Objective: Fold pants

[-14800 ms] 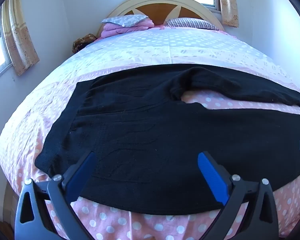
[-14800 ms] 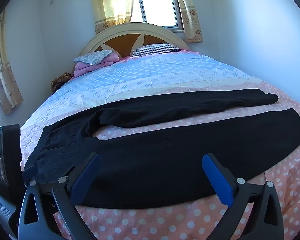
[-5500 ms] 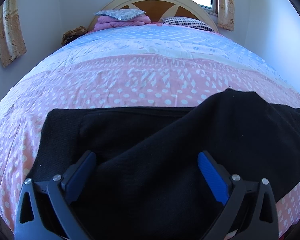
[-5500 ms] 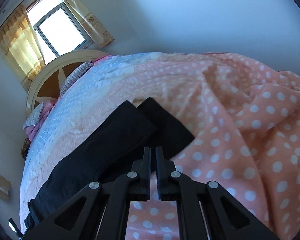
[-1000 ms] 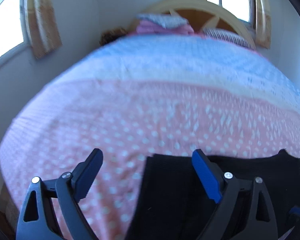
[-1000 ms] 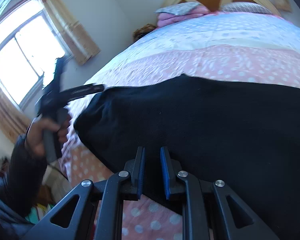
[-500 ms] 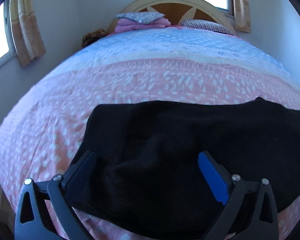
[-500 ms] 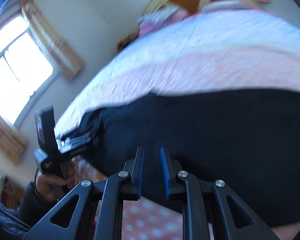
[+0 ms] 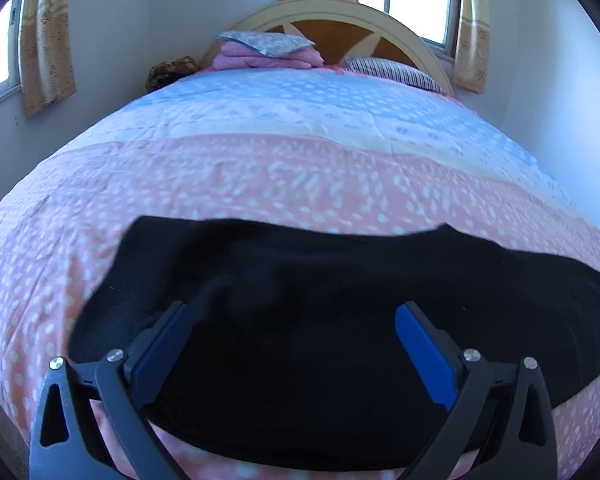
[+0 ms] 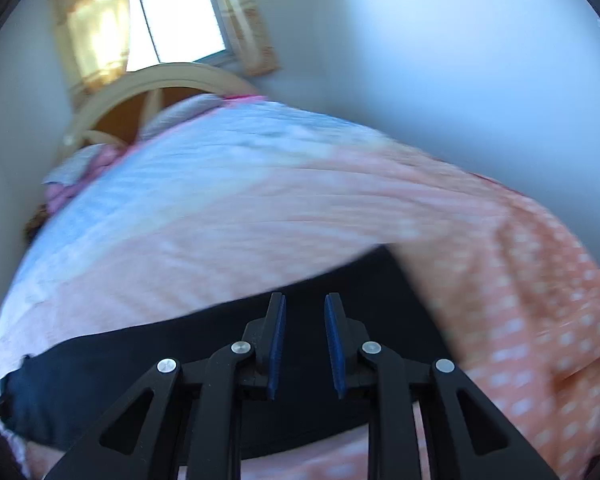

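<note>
The right gripper (image 10: 305,346) has parted slightly, apparently dropping the pants (image 9: 340,320) near the bed (image 9: 260,168) foot edge; left gripper (image 9: 292,344) wide open, fold laid.

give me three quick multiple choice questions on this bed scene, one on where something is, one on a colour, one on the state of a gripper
1. Where do the pants lie?
A. on the pink dotted near part of the bedspread
B. on the pillows
C. on the floor

2. What colour are the pants?
A. pink
B. black
C. striped

3. How do the left gripper jaws stand?
A. shut on the pants
B. wide open
C. out of view

Answers:
1 A, pink dotted cover shows all round the cloth.
2 B, the cloth is black in both views.
3 B, the blue pads stand far apart above the pants.
</note>
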Demonstrator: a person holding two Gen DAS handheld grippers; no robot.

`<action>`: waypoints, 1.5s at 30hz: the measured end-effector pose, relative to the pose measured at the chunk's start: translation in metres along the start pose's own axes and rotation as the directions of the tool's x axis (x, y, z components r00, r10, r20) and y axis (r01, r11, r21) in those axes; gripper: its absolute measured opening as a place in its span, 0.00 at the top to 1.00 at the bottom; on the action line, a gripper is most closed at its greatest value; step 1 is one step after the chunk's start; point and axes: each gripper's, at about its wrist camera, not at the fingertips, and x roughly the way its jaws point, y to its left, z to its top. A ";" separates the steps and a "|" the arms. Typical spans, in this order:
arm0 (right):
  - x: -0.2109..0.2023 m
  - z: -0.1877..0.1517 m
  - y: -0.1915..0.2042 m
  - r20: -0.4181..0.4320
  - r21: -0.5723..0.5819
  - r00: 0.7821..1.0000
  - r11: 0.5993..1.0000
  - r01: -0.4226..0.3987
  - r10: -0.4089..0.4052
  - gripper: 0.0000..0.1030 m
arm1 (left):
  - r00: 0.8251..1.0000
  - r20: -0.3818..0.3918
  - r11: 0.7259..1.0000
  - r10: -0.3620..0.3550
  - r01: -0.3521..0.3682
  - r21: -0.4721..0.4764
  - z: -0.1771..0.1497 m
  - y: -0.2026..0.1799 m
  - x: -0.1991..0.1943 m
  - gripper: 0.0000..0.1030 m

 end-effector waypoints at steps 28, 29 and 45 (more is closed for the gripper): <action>0.046 -0.012 -0.072 -0.149 0.039 0.979 0.990 -0.138 0.142 0.36 | 0.995 -0.039 0.995 0.096 -0.095 0.034 -0.014 -0.014 0.019 0.00; 0.044 -0.013 -0.067 -0.155 0.023 0.976 0.989 -0.148 0.150 0.42 | 0.995 -0.039 0.995 0.096 -0.095 0.034 -0.015 -0.014 0.019 0.00; 0.032 -0.008 -0.044 -0.151 -0.087 0.986 0.993 -0.078 0.065 0.90 | 0.996 -0.026 0.996 0.082 -0.081 0.028 -0.016 -0.014 0.017 0.00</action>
